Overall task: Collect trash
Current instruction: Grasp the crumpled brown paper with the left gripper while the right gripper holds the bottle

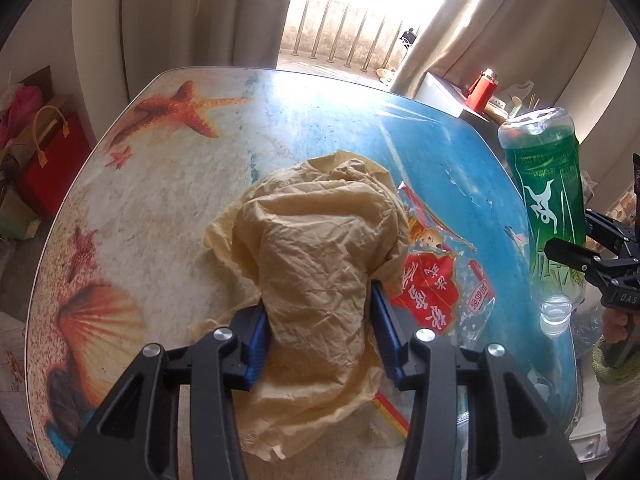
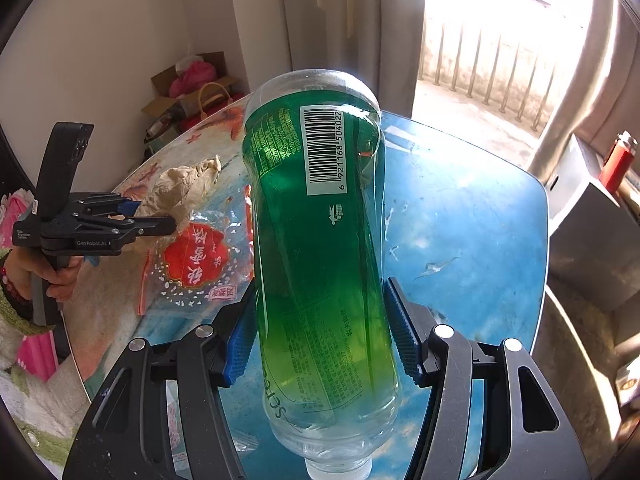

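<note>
My left gripper is shut on a crumpled tan paper wad and holds it just over the table; the wad also shows in the right wrist view, as does the left gripper. My right gripper is shut on a green-labelled plastic bottle, held upside down with its cap toward me. The bottle and right gripper show at the right edge of the left wrist view. A clear snack wrapper with red print lies flat on the table under the wad, also seen in the right wrist view.
The table has a glossy beach print with starfish and shells. A red flask stands on a grey cabinet behind the table. Cardboard boxes and a red bag sit on the floor at left. Curtains and a balcony lie beyond.
</note>
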A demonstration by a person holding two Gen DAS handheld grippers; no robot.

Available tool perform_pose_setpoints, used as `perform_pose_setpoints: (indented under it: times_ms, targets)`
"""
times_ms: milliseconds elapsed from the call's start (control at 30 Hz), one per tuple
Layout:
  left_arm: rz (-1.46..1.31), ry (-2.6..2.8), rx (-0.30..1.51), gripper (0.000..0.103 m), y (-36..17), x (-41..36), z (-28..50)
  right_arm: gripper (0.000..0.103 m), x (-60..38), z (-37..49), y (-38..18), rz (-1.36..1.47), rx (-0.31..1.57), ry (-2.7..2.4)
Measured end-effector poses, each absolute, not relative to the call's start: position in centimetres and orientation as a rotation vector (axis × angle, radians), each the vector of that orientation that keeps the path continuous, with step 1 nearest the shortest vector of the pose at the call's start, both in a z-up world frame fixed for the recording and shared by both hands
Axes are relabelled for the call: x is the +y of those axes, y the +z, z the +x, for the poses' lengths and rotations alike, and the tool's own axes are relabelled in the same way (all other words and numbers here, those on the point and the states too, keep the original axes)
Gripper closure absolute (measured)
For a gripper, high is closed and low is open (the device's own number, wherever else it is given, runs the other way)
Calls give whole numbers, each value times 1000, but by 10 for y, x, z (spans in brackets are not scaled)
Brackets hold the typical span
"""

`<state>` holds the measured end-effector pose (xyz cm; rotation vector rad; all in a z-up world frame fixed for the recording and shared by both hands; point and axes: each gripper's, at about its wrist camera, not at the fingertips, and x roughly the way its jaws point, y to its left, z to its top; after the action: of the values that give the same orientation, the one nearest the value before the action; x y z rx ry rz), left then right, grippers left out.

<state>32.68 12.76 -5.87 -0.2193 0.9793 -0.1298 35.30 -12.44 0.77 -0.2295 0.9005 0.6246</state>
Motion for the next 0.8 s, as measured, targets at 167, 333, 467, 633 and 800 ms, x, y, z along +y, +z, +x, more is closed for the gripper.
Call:
perform_pose_setpoints:
  times_ms: [167,333,467,633,800]
  targets:
    - [-241,-136,966,77,-52,134,322,47,-126,353,8,-225,900,613]
    - [-225,-135,935,86,-40,138,313,47,-126,350,11,-223,890,590]
    - [-187,-135,901,87,-28,138,303,47,-126,348,14,-221,880,566]
    - [-204,-151,877,87,-18,144,293,47,-126,343,19,-225,866,543]
    - [-272,-177,837,87,-9,153,281,47,-119,338,20,-229,864,533]
